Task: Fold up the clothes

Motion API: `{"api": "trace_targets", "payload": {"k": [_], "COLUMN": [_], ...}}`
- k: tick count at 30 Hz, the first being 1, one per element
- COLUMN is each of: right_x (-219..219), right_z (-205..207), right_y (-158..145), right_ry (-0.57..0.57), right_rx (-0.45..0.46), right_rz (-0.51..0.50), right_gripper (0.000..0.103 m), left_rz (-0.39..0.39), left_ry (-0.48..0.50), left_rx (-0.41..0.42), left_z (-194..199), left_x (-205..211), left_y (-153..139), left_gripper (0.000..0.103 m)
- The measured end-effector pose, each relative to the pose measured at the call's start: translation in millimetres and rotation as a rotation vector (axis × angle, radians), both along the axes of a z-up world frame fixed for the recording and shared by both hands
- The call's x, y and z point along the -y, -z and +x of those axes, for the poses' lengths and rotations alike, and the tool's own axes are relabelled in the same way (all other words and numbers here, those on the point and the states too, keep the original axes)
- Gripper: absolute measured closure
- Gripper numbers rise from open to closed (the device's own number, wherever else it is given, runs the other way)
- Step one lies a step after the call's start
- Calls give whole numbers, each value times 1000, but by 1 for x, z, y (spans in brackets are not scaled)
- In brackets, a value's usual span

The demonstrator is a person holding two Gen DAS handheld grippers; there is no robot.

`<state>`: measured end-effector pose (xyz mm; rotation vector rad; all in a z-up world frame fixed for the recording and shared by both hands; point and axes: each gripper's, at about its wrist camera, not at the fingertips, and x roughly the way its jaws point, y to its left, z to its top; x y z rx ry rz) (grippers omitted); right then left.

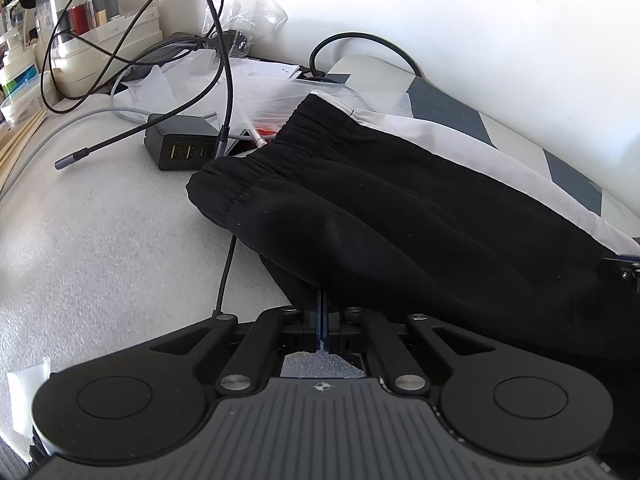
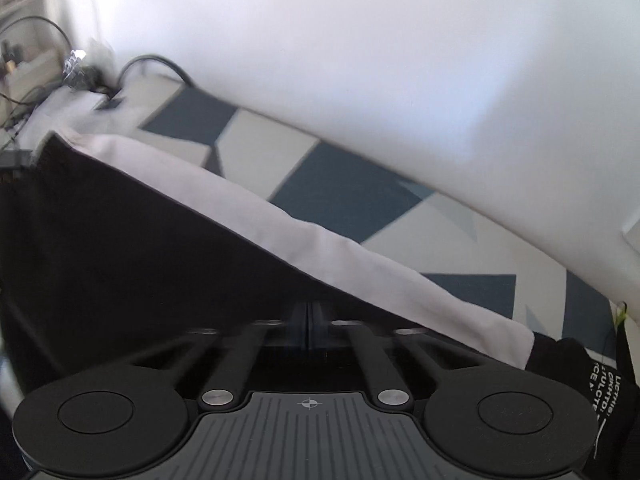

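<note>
Black trousers (image 1: 400,216) with a gathered elastic waistband (image 1: 280,156) and a pale side stripe (image 2: 248,208) lie across a white surface. My left gripper (image 1: 322,300) is shut, its fingertips hidden under a raised fold of the black cloth, which it pinches. My right gripper (image 2: 308,312) is shut too, its dark fingers pressed together into the trousers (image 2: 120,240) just below the stripe. A black cuff with white lettering (image 2: 604,392) shows at the far right. Part of the right gripper (image 1: 620,272) peeks in at the edge of the left wrist view.
A black charger block (image 1: 180,144) with looping cables (image 1: 224,60) sits just beyond the waistband, with clear plastic bags (image 1: 248,12) and white containers (image 1: 80,60) behind. A blue-and-white patterned sheet (image 2: 340,192) runs along the white wall (image 2: 360,60).
</note>
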<state>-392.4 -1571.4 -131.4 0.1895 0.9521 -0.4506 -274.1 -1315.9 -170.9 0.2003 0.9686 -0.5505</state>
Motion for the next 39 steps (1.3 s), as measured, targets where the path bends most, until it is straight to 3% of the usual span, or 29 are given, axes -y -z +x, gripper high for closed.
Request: {"api": "trace_targets", "payload": {"k": [3, 7, 9, 10, 12, 13, 15, 17, 19, 21, 22, 23, 25, 27, 36, 37, 38, 39], "right_x": [12, 33, 42, 41, 28, 17, -10, -17, -12, -15, -19, -23, -33, -37, 5, 5, 1, -6], "right_z": [6, 20, 21, 21, 23, 27, 37, 46, 54, 62, 67, 72, 82, 89, 105, 106, 108, 109], "right_y": [1, -1, -5, -8, -13, -14, -9, -3, -3, -5, -6, -7, -8, -9, -19, -20, -19, -18], "right_ry": [57, 157, 185, 147, -7, -82, -206, -229, -204, -231, -265, -299, -343, -385, -245, -270, -311, -359], "right_rx": [39, 47, 67, 79, 74, 59, 9, -4, 15, 28, 26, 25, -8, -28, 17, 12, 0, -12], "right_rz": [22, -37, -2, 46, 123, 102, -43, -66, -6, 6, 12, 19, -29, -51, 48, 94, 138, 146], "right_gripper": [103, 103, 103, 97, 59, 39, 40, 44, 45, 67, 90, 99, 103, 103, 102, 90, 64, 52], "left_rz": [-13, -16, -26, -32, -39, -40, -40, -46, -61, -72, -73, -73, -74, -76, -112, -112, -110, -109], "left_ry": [-8, -4, -11, -14, -16, -14, -13, -15, -16, -22, -27, -32, -44, -54, -73, -72, -72, -75], "left_rx": [-12, -14, -28, -36, -45, -47, -48, -56, -72, -76, -75, -79, -91, -102, -158, -165, -170, -176], "left_z": [0, -1, -1, -1, -1, -1, -1, 1, 4, 7, 8, 10, 12, 13, 20, 20, 21, 22], "left_x": [-5, -12, -17, -19, -22, -23, -23, -23, -24, -23, -21, -20, -18, -17, -28, -28, -28, -28], "left_y": [-2, -2, -3, -3, -3, -3, -2, -3, -5, -7, -8, -7, -5, -3, -2, -2, -2, -2], "left_gripper": [102, 102, 102, 102, 102, 102, 102, 103, 103, 103, 103, 103, 103, 103, 103, 103, 102, 102]}}
